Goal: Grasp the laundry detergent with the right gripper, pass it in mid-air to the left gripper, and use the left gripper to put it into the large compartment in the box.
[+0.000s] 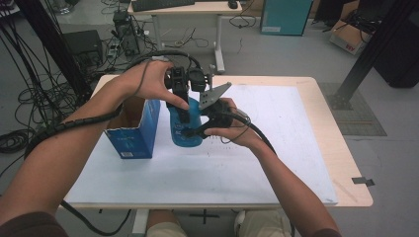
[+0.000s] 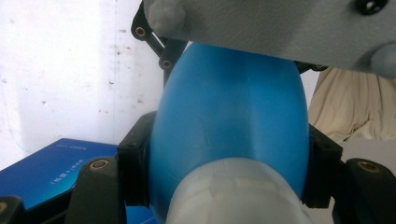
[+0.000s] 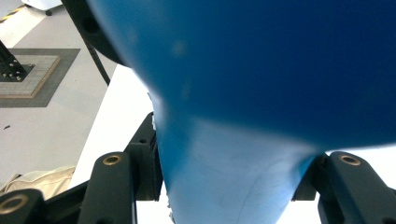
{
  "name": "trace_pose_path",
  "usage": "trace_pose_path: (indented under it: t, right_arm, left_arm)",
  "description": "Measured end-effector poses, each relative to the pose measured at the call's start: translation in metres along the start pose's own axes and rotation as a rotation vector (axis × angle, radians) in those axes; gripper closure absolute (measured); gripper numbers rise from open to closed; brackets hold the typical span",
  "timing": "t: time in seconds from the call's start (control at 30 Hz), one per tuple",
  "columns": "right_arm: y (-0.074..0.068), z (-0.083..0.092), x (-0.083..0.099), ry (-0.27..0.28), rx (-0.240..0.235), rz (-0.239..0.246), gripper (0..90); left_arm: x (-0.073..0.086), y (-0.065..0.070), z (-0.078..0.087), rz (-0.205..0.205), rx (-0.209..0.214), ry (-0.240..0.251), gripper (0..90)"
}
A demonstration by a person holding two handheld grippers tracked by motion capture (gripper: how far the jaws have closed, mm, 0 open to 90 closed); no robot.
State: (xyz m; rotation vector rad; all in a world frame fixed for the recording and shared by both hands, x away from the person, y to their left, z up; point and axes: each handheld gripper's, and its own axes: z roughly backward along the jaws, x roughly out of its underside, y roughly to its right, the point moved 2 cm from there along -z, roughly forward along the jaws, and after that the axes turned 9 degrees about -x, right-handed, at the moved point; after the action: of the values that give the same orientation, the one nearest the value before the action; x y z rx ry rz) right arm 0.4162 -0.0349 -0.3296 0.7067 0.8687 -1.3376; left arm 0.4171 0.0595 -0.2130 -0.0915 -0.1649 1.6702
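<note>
Two grippers pinch one blue bottle [image 1: 188, 129] above the desk's [image 1: 276, 143] far left part: left gripper [image 1: 184, 109] from above, right gripper [image 1: 197, 132] at its side, beside a blue box [image 1: 133, 140].

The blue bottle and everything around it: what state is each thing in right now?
Blue bottle: upright over the table, gripped from both sides, white cap on.
Left gripper: shut on the bottle's upper body.
Right gripper: shut on the bottle lower down.
Blue carton: standing on the white table, top open.
</note>
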Motion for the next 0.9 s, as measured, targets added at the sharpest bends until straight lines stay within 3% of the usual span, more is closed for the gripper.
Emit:
trace_pose_path:
  t: [0.57,0.8,0.9]
  right_arm:
    - [-0.0012,-0.0007,0.0005,-0.002,-0.008,0.006,42.7]
    - [-0.0023,-0.0026,0.001,-0.007,-0.014,-0.011,42.4]
    - [-0.0023,-0.003,0.0018,-0.011,-0.019,-0.023,42.3]
  left_arm:
    - [-0.0003,0.0016,-0.0014,0.003,-0.006,0.0,36.3]
    - [-0.0001,0.0024,-0.0029,0.007,0.01,-0.012,36.6]
    - [-0.0004,0.0027,-0.0041,0.005,-0.004,-0.005,36.7]
